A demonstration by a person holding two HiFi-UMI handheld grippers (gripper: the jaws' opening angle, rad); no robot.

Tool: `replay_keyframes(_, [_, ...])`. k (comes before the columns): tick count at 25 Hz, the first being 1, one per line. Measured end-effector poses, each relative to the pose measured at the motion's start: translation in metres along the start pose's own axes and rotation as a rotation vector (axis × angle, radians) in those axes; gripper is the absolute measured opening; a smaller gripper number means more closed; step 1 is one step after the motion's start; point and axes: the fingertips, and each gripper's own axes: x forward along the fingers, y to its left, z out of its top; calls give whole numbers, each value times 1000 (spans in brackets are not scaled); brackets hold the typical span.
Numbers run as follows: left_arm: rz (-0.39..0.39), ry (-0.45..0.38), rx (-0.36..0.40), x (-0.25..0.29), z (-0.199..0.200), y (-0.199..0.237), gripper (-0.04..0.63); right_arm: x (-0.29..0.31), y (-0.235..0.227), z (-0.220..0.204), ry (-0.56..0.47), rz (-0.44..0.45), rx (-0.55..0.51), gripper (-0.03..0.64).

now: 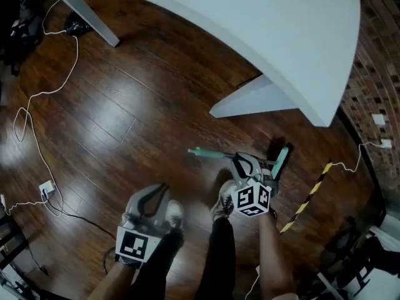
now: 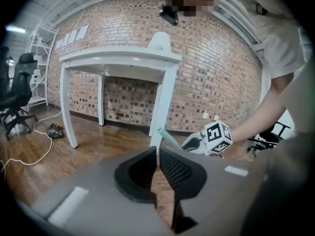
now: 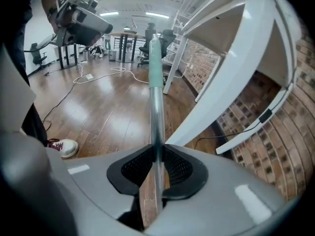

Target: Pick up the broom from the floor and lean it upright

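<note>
The broom has a silver shaft point(image 3: 157, 117) with a pale green grip point(image 3: 155, 63) at its end and a teal head point(image 1: 282, 160). In the head view the broom's handle point(image 1: 209, 154) hangs above the wooden floor, just in front of the person's shoes. My right gripper point(image 1: 242, 162) is shut on the shaft; in the right gripper view the shaft runs straight up between that gripper's point(image 3: 157, 151) pads. My left gripper point(image 1: 162, 189) is lifted at the left, apart from the broom, its jaws point(image 2: 157, 154) shut with nothing between them. From the left gripper view the right gripper point(image 2: 194, 142) holds the handle at mid right.
A white table point(image 1: 262, 24) with white legs point(image 1: 253, 99) stands ahead, against a brick wall point(image 1: 375, 74). White cables point(image 1: 37, 99) and a socket block point(image 1: 47, 188) lie at the left. A yellow-black striped strip point(image 1: 307, 197) lies at the right. Office chairs point(image 2: 15, 97) stand farther off.
</note>
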Motion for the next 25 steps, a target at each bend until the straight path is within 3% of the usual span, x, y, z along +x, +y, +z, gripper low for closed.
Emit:
replay_keyframes(13, [-43,-28,32,44,84,-96,20,-109,-136,5,-175,-233,364,87])
replay_keyframes(25, [5,-15,-21,83,139,-109,20,-95,-247,45,-304,-228,570,89])
